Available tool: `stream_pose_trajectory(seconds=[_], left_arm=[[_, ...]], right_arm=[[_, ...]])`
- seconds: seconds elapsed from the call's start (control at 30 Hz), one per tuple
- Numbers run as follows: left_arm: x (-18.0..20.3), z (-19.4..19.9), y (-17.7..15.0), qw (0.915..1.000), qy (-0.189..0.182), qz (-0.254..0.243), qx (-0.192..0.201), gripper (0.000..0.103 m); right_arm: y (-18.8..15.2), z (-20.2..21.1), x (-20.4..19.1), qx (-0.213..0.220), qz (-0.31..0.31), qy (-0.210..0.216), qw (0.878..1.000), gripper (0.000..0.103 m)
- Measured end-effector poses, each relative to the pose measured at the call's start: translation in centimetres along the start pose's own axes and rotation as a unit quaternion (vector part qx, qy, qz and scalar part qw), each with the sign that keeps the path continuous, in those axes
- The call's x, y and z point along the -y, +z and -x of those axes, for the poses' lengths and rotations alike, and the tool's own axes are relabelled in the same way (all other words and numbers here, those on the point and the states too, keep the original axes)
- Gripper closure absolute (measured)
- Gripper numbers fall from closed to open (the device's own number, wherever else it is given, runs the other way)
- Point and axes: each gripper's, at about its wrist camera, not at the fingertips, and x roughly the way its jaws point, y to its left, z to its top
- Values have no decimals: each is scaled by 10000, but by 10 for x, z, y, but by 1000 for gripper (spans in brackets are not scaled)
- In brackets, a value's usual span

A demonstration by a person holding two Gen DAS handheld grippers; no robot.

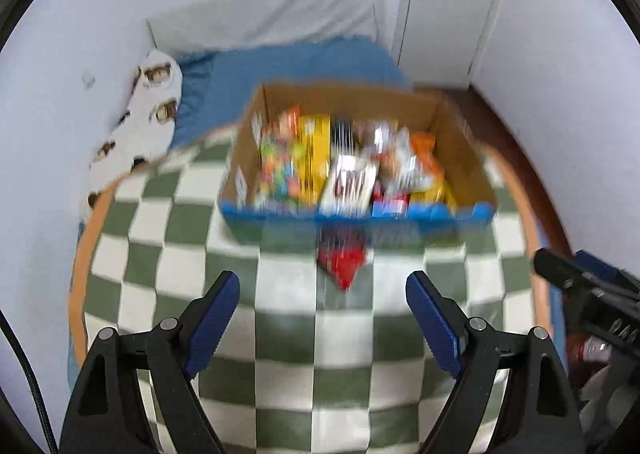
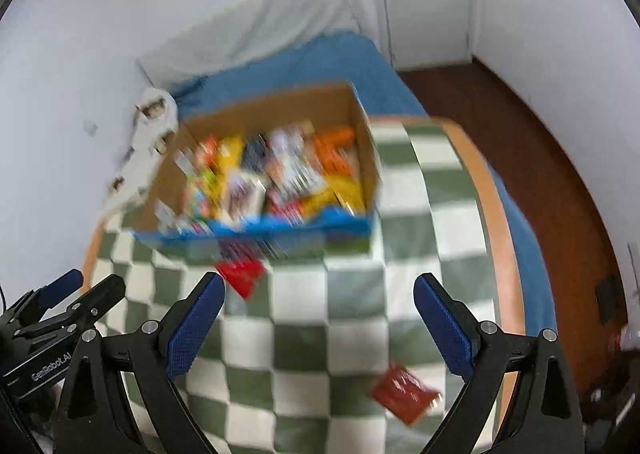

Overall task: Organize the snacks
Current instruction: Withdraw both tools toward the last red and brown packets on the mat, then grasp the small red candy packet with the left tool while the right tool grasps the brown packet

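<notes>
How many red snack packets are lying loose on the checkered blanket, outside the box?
2: one red packet just in front of the cardboard box, another red packet nearer, by the right fingers. Blur may hide others.

My right gripper (image 2: 320, 294) hangs over the green-and-white checkered blanket (image 2: 344, 318) with its blue-padded fingers spread wide and nothing between them. Ahead sits a cardboard box (image 2: 362, 134) crammed with blurred snack packets (image 2: 264, 174), its near edge blue. A red packet (image 2: 240, 274) lies just in front of the box, and a second red packet (image 2: 404, 394) lies nearer me, by my right finger. My left gripper (image 2: 80, 286) shows at the left edge.
</notes>
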Motion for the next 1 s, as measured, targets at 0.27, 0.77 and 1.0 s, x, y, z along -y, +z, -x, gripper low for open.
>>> stream_pose_trajectory(seconds=[0.27, 0.77, 1.0], left_arm=[[17, -83, -70, 9929, 223, -386, -1107, 18], [12, -127, -93, 9852, 656, -454, -1514, 18], [-1, -145, -33, 9910, 399, 210, -1264, 18]], right_arm=[[-85, -97, 56, -1577, 358, -584, 9851, 46], [-130, -163, 97, -1950, -170, -764, 9777, 35], [-114, -161, 121, -1696, -2107, 569, 9611, 35]])
